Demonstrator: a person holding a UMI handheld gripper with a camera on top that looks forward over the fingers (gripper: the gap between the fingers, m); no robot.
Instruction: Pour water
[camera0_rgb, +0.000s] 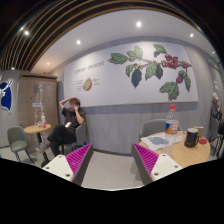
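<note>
A clear bottle (172, 120) with a coloured label stands on a wooden table (186, 156) beyond my right finger. A dark cup (192, 138) stands just right of the bottle on the same table. A flat blue and white item (160, 141) lies on the table in front of the bottle. My gripper (112, 160) is open and empty. Its magenta pads (79, 157) stand wide apart, with only grey floor between them. The bottle and the cup are well ahead of the fingers and off to the right.
A person (68, 122) sits at a small round table (37, 128) beyond my left finger, with a bottle (40, 113) on it. Grey chairs (17, 141) stand there, and one (153, 127) behind the wooden table. A wall with a leaf mural (150, 66) runs behind.
</note>
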